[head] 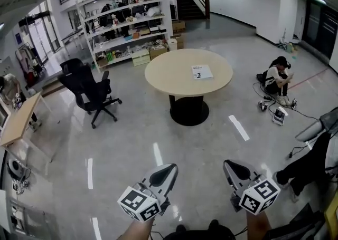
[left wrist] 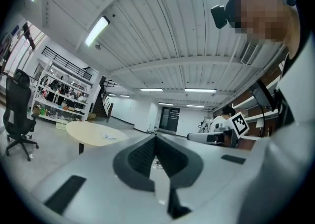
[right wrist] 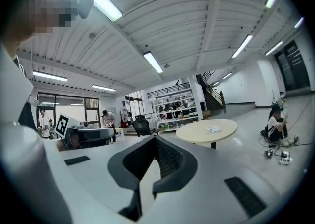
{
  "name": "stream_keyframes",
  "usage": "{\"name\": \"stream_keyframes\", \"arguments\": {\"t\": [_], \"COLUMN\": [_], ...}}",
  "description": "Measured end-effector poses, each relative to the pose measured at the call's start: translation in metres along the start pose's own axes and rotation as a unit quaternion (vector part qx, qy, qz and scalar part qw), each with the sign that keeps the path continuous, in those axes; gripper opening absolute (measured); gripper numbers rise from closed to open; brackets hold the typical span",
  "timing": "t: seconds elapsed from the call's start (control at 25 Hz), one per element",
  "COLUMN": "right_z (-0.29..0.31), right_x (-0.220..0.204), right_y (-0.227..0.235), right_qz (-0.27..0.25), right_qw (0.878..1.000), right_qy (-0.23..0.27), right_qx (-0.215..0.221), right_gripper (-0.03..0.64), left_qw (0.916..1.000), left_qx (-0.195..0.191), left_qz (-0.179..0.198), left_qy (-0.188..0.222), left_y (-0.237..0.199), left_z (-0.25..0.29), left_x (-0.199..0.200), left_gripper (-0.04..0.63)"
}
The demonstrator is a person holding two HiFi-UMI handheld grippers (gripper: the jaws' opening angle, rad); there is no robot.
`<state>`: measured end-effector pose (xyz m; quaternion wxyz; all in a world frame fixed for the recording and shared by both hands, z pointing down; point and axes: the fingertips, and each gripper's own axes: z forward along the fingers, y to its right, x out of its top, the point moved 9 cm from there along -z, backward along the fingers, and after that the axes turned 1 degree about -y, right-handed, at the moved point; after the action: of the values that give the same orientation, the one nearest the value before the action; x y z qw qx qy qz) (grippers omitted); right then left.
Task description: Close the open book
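A thin white book [head: 202, 72] lies flat on the round beige table [head: 169, 73], right of its middle, far ahead of me across the floor. I cannot tell from here whether it lies open. Both grippers hang low at the bottom of the head view, well short of the table. The left gripper [head: 163, 173] has its jaws together with nothing between them; its own view shows the tips [left wrist: 156, 138] meeting, with the table [left wrist: 88, 132] and book [left wrist: 109, 135] far off to the left. The right gripper [head: 236, 170] is shut and empty too [right wrist: 156, 138]; the book [right wrist: 213, 129] shows far off to the right.
A black office chair [head: 87, 88] stands left of the table. Stocked shelves [head: 127, 22] line the back wall beside stairs [head: 190, 1]. A person sits on the floor [head: 277, 78] at the right with cables and devices [head: 277, 115]. A wooden desk [head: 18, 120] is at far left.
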<state>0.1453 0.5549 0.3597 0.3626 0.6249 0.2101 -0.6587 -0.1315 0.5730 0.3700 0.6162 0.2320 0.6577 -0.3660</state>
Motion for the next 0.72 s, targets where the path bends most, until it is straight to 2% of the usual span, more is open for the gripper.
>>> {"name": "stream_keyframes", "arguments": {"t": [0.2,0.36,0.72], "right_z": [-0.028,-0.053,-0.081], "right_x": [0.002,0.011,0.01], "right_y": [-0.007,0.001,0.015], "right_qz": [-0.023,-0.028,-0.026], "right_qw": [1.0,0.999,0.999], "right_qy": [-0.011,0.011,0.015], "right_qx": [-0.007,-0.023,-0.031], "right_gripper": [-0.002,-0.002,-0.002], "left_qw": [0.999,0.9984,0.9987], "left_qx": [-0.028,-0.04,-0.041], "left_qz": [0.014,0.034,0.024], "left_qy": [-0.031,-0.022,-0.017], "left_y": [0.029,0.055,0.084], "left_z": [0.001,0.007,0.02], "left_x": [0.007,0.016,0.011], "left_gripper": [-0.015,-0.015,-0.015]}}
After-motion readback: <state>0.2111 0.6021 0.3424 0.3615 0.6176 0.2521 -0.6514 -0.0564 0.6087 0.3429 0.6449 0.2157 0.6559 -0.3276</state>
